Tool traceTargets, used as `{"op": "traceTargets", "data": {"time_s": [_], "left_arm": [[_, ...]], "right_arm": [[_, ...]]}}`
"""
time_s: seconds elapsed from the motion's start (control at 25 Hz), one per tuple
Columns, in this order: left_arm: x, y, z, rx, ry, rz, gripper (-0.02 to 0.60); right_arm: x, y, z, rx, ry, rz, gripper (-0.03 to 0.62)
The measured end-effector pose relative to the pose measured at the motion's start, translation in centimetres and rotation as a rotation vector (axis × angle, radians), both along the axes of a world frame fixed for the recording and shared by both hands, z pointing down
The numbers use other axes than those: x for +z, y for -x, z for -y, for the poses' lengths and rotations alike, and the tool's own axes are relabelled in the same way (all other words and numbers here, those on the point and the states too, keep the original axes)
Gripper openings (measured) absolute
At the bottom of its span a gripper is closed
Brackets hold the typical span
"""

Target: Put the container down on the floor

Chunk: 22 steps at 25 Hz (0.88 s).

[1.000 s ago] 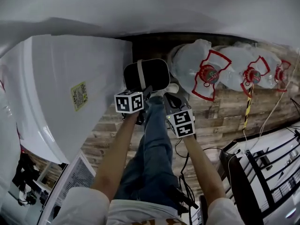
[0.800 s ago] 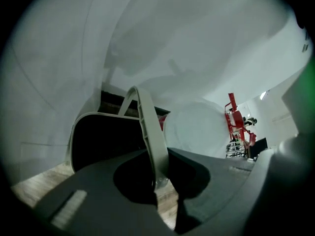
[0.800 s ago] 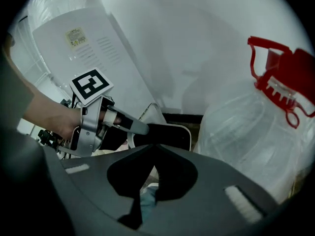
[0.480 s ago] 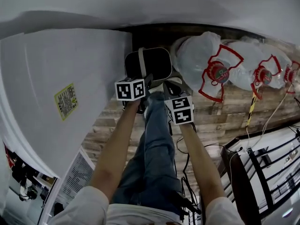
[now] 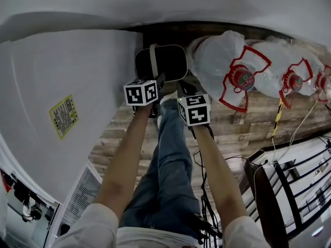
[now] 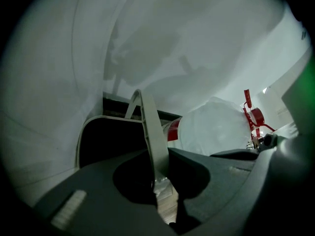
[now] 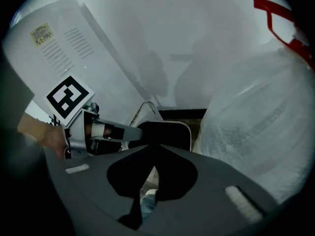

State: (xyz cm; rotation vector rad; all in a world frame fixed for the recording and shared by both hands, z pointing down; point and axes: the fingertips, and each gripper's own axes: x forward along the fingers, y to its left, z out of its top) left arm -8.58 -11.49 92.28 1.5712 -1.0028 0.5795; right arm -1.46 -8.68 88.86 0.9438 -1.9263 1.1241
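Grippers [image 5: 156, 85] [image 5: 182, 90] two, container [image 5: 161, 62] one, jugs [image 5: 218, 61] [image 5: 271, 66] [image 5: 309, 66] three

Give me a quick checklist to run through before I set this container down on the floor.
1. Left gripper jaws closed on the handle: ok.
2. Right gripper jaws together, gripping anything: cannot tell.
3. Container hanging level: cannot tell.
4. Floor under the container free: cannot tell, hidden.
5. Room beside the bagged water bottle and white appliance: not ok, both close.
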Motion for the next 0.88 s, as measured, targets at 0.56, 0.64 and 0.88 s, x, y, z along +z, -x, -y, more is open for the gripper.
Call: {"op": "traceTargets", "data": {"time_s": [0.56,0.64,0.88], "left_arm": [[2.0,2.0,-3.2,-0.010,0.092,0.126,0.046],[2.6,2.3,-3.4,-0.023,0.119,0.157,0.046],[2.3,3.0,-3.0,-0.050,0.127,0.220,0.100]], "right_arm": [[1.1,-1.0,-1.3,0.020,0.040,0.006,0.028],[1.0,-1.2,-1.2,0.031,0.038,0.011,0.028],[-0.7,-1.0,-1.2,0.029,0.008,0.029,0.028]]}}
